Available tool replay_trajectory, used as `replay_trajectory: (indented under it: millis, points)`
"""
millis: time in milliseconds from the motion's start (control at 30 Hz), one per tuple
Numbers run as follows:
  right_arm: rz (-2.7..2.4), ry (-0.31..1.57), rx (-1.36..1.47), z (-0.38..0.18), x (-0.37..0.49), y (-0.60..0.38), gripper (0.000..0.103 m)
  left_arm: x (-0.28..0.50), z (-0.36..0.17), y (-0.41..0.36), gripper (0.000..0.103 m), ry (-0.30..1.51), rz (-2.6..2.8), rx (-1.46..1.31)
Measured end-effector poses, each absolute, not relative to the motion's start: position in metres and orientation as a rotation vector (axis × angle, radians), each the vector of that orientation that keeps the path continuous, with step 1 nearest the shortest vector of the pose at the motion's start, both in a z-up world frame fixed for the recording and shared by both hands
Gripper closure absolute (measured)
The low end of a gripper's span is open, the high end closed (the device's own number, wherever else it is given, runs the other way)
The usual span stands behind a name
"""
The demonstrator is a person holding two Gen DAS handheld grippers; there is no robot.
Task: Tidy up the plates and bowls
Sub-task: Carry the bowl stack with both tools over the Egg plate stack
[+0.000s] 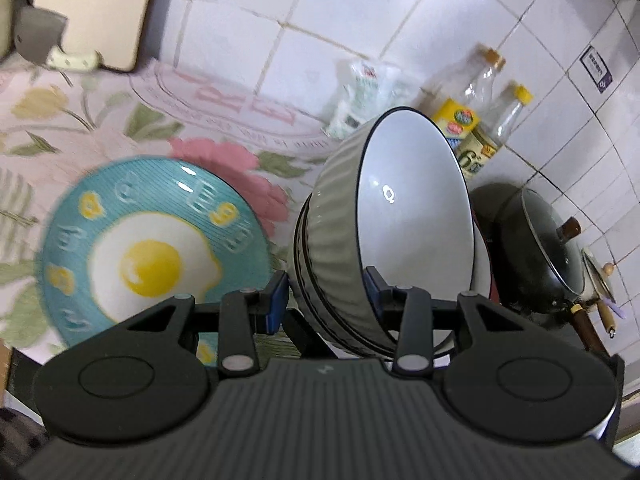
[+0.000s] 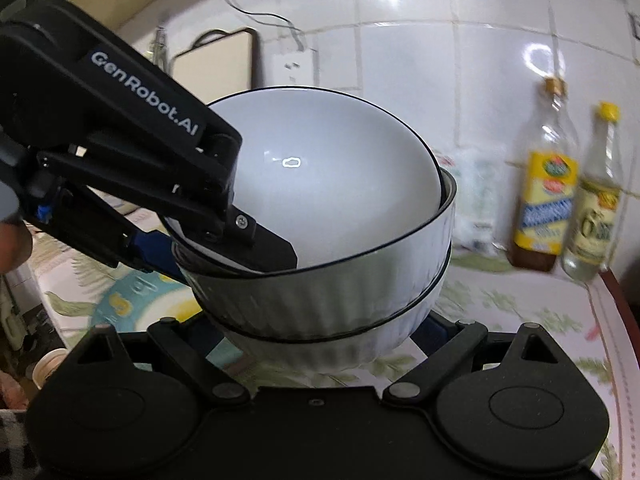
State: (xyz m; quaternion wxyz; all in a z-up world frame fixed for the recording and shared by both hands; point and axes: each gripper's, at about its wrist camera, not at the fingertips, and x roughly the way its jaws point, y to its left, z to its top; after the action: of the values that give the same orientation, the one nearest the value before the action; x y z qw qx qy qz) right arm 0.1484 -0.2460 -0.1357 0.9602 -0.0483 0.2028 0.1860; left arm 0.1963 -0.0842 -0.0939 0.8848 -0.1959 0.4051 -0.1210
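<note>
A stack of grey ribbed bowls (image 1: pixel 340 240) with white insides and dark rims hangs tilted above the floral cloth. My left gripper (image 1: pixel 327 296) is shut on the stack's wall, one blue pad outside and one finger inside the top bowl. In the right wrist view the same left gripper (image 2: pixel 228 260) reaches in from the left over the rim of the bowl stack (image 2: pixel 360 288). My right gripper (image 2: pixel 316 332) holds the lowest bowl from below, a finger on each side. A teal plate with a fried-egg picture (image 1: pixel 152 248) lies left of the stack, partly seen under the bowls as the teal plate (image 2: pixel 128 296).
Two glass bottles (image 1: pixel 480 120) stand by the tiled wall, seen too as the bottles (image 2: pixel 548 184). A lidded black wok (image 1: pixel 548 240) sits right of the stack. A cutting board (image 1: pixel 92 8) and a cleaver (image 1: pixel 40 36) lean far left. A plastic bag (image 1: pixel 360 92) lies behind.
</note>
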Motion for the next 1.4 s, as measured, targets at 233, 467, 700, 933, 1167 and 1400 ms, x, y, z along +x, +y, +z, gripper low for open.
replay_trajectory:
  millis: [233,467,700,933,1167,1400]
  points:
    - [0.449,0.398,-0.114,-0.125,0.155,-0.192,0.005,0.187,-0.08,-0.029,0.065,0.821,-0.185,-0.408]
    - [0.514,0.416,-0.104,-0.144,0.173,-0.141,0.005,0.189,-0.093,0.019,0.065,0.839,-0.119,-0.394]
    - [0.5,0.492,-0.087,-0.168,0.192,-0.114,0.005,0.208,-0.117,0.04,0.065,0.888,-0.132,-0.356]
    - [0.455,0.531,-0.111,-0.182,0.198,-0.111,0.006,0.224,-0.136,0.045,0.065,0.927,-0.182,-0.356]
    - [0.44,0.559,-0.137,-0.19,0.202,-0.106,0.005,0.227,-0.144,0.044,0.065,0.934,-0.199,-0.349]
    - [0.401,0.599,-0.123,-0.188,0.203,-0.103,0.006,0.228,-0.143,0.041,0.065,0.932,-0.189,-0.33]
